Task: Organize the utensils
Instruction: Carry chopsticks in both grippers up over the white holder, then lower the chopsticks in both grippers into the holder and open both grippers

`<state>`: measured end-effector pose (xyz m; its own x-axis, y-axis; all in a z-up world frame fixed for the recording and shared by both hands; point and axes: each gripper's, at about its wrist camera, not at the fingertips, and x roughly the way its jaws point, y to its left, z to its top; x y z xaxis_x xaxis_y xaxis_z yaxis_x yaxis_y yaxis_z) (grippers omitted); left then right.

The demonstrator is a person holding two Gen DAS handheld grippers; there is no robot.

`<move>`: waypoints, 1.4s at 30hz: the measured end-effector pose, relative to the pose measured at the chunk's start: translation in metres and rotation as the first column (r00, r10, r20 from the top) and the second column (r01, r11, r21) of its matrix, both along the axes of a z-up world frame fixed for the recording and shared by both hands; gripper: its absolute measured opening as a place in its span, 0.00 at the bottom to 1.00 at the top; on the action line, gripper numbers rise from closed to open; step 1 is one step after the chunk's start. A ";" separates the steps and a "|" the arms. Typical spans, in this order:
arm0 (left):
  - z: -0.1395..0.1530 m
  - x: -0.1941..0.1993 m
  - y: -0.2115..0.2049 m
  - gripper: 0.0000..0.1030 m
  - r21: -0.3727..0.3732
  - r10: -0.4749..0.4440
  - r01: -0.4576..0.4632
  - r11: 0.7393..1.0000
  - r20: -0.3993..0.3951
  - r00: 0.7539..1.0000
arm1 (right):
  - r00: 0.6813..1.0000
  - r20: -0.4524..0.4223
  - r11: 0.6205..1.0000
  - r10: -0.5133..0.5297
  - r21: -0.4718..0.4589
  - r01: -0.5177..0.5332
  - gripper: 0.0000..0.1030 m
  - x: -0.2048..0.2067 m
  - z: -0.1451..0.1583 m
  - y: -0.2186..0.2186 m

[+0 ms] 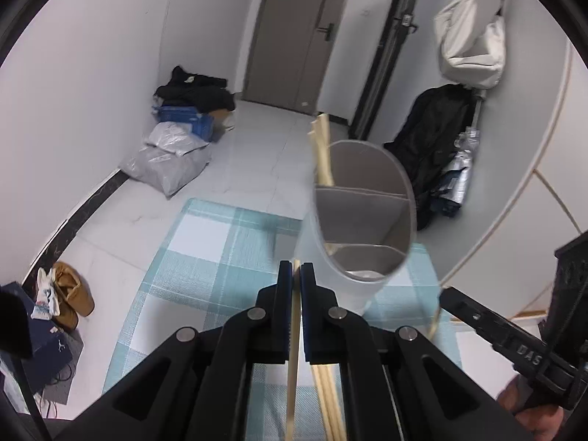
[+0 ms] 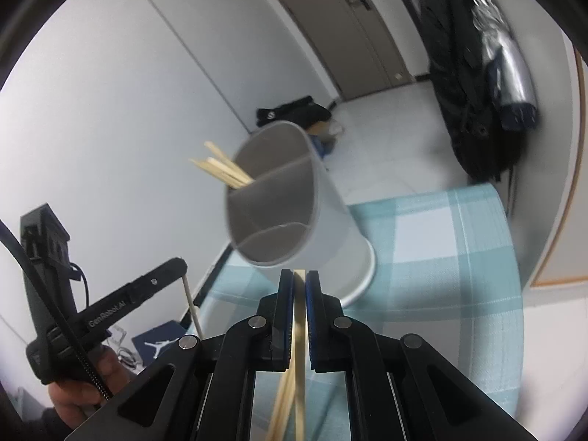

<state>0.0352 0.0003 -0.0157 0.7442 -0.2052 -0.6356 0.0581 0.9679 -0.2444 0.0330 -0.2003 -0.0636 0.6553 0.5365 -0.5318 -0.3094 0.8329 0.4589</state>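
Both grippers above the desk (image 1: 220, 242) with its blue-and-white checked cloth. The left gripper (image 1: 297, 272) has its fingers closed on a single pale wooden chopstick (image 1: 292, 375); the right gripper (image 2: 300, 279) pinches another pale wooden chopstick (image 2: 299, 316). Each stick's long axis runs along the fingers, its tip towards the white cylindrical divided utensil holder (image 2: 294, 198) just ahead, judged ready for dropping in. Bundled chopsticks (image 2: 220, 171) already lean out of one rear compartment.

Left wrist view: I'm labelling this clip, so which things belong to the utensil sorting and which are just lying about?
Job:
utensil holder
chopsticks in it
left gripper, shut on a chopstick
right gripper

Lying about:
parcels
shoes
hanging bag
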 end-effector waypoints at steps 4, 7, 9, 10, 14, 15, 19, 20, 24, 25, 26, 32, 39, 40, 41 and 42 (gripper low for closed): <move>0.004 -0.003 -0.005 0.01 0.024 -0.028 0.028 0.999 0.001 1.000 | 0.999 0.050 1.000 0.002 -0.020 -0.001 0.05 -0.012 0.010 0.003; 0.004 -0.003 -0.004 0.01 0.025 -0.038 0.038 0.999 -0.014 0.999 | 0.998 0.065 0.999 -0.007 -0.031 0.009 0.05 -0.019 0.013 0.004; 0.008 -0.007 -0.006 0.01 0.026 -0.042 0.042 0.999 -0.016 0.999 | 0.997 0.076 0.999 -0.015 -0.045 0.019 0.05 -0.022 0.014 0.004; 0.010 -0.009 -0.006 0.01 0.031 -0.046 0.046 0.998 -0.014 0.999 | 0.997 0.081 0.999 -0.019 -0.046 0.023 0.05 -0.024 0.016 0.004; 0.019 -0.021 -0.009 0.01 0.050 -0.065 0.065 0.997 -0.001 0.998 | 0.993 0.112 0.999 -0.026 -0.044 0.031 0.05 -0.031 0.023 0.002; 0.020 -0.022 -0.009 0.01 0.052 -0.067 0.067 0.996 0.000 0.998 | 0.992 0.121 0.998 -0.028 -0.043 0.034 0.05 -0.032 0.024 0.002; 0.029 -0.025 -0.014 0.01 0.058 -0.091 0.091 0.994 0.010 0.996 | 0.990 0.140 0.998 -0.029 -0.042 0.036 0.05 -0.035 0.028 0.002; 0.031 -0.025 -0.016 0.01 0.063 -0.097 0.096 0.993 0.015 0.995 | 0.989 0.143 0.999 -0.031 -0.041 0.037 0.05 -0.035 0.029 0.002; 0.040 -0.027 -0.022 0.01 0.081 -0.123 0.120 0.989 0.031 0.992 | 0.987 0.157 0.999 -0.033 -0.034 0.039 0.05 -0.035 0.033 0.001; 0.044 -0.026 -0.024 0.01 0.083 -0.133 0.129 0.988 0.035 0.991 | 0.986 0.161 0.999 -0.033 -0.028 0.038 0.05 -0.035 0.034 0.000; 0.046 -0.026 -0.025 0.01 0.082 -0.137 0.134 0.988 0.038 0.990 | 0.986 0.165 0.999 -0.035 -0.022 0.040 0.05 -0.035 0.036 -0.001; 0.067 -0.020 -0.028 0.01 0.072 -0.164 0.159 0.985 0.061 0.985 | 0.980 0.197 0.999 -0.038 0.014 0.036 0.05 -0.036 0.052 -0.003; 0.098 -0.006 -0.034 0.01 0.059 -0.198 0.193 0.979 0.099 0.975 | 0.969 0.247 0.999 -0.022 0.035 0.014 0.05 -0.030 0.083 -0.002; 0.103 -0.003 -0.035 0.01 0.059 -0.202 0.196 0.979 0.108 0.973 | 0.968 0.251 0.999 -0.020 0.038 0.011 0.05 -0.028 0.086 -0.003; 0.106 -0.002 -0.035 0.01 0.059 -0.203 0.197 0.979 0.114 0.973 | 0.966 0.257 0.999 -0.020 0.042 0.009 0.05 -0.025 0.091 -0.004; 0.113 0.002 -0.036 0.01 0.055 -0.211 0.206 0.977 0.123 0.970 | 0.964 0.266 0.999 -0.024 0.041 0.014 0.05 -0.022 0.097 -0.004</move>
<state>0.0374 -0.0356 0.0977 0.7633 -0.3394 -0.5497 0.2874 0.9404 -0.1816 0.0111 -0.2044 0.0331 0.7805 0.5395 -0.3159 -0.4092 0.8229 0.3942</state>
